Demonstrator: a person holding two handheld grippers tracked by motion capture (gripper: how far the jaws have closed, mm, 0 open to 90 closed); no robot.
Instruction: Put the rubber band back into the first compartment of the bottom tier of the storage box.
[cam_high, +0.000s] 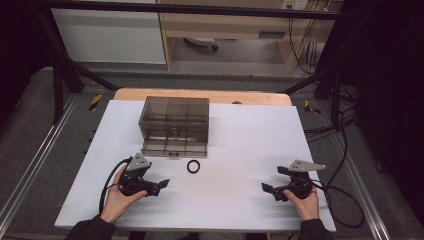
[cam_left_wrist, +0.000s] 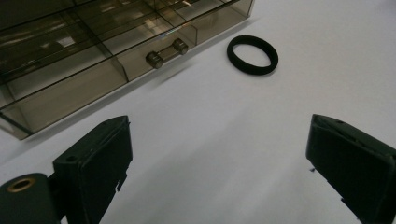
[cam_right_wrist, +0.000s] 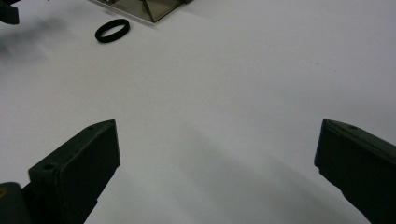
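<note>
Two grippers, left (cam_high: 161, 188) and right (cam_high: 273, 192), rest on tabletop (cam_high: 240, 145), fingers apart; ring (cam_high: 193, 166) lies between, near box (cam_high: 175, 126).

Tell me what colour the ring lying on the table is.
Black; the ring shows best in the left gripper view.

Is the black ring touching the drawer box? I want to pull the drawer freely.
Apart. The left gripper view shows white table between the black ring and the drawer box.
</note>
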